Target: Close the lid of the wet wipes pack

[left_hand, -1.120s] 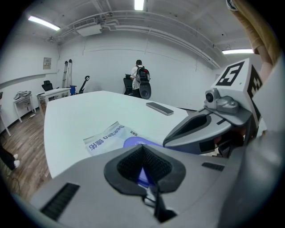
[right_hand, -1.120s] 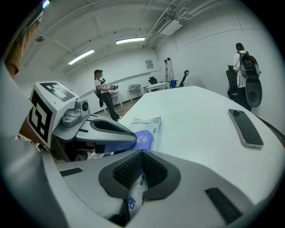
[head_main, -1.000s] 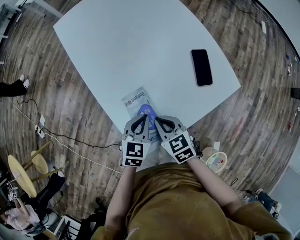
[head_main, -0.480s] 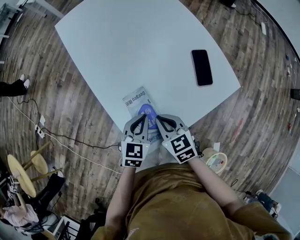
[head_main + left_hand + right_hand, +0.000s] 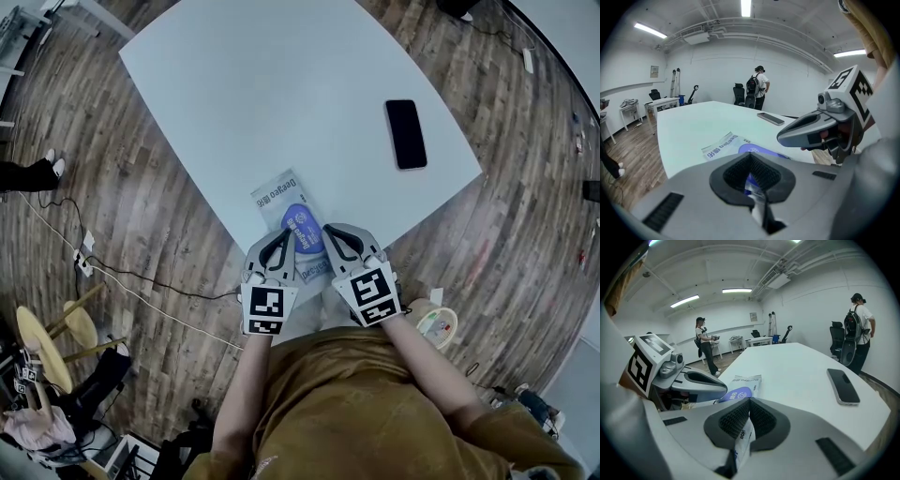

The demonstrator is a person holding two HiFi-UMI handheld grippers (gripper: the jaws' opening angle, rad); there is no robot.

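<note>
**Item:** wet wipes pack (image 5: 284, 208). It is a flat soft pouch of white crinkled film with blue print. It lies at the near edge of the pale, smooth table (image 5: 281, 94), long axis running near to far.

**Lid:** lid (image 5: 306, 229), a blue oval of rigid plastic on the pack's top face. It looks to lie low against the film. Whether it is snapped shut cannot be told.

**Left gripper** (image 5: 281, 246): jaws together, ribbed black pads pinching a fold of the pack's near-end film.

**Right gripper** (image 5: 335, 241): jaws likewise clamped on that near-end film, just right of the left one.

**Other:** phone (image 5: 405, 134), a dark glossy slab, well apart on the far right of the table.

**Step in hand (judged):** the pack is steadied by 2 grips and the lid has not been pressed.

**Next move (judged):**
- 1 gripper lets go and comes down on the oval with closed tips.
- The other gripper keeps the limp film from sliding.
</note>
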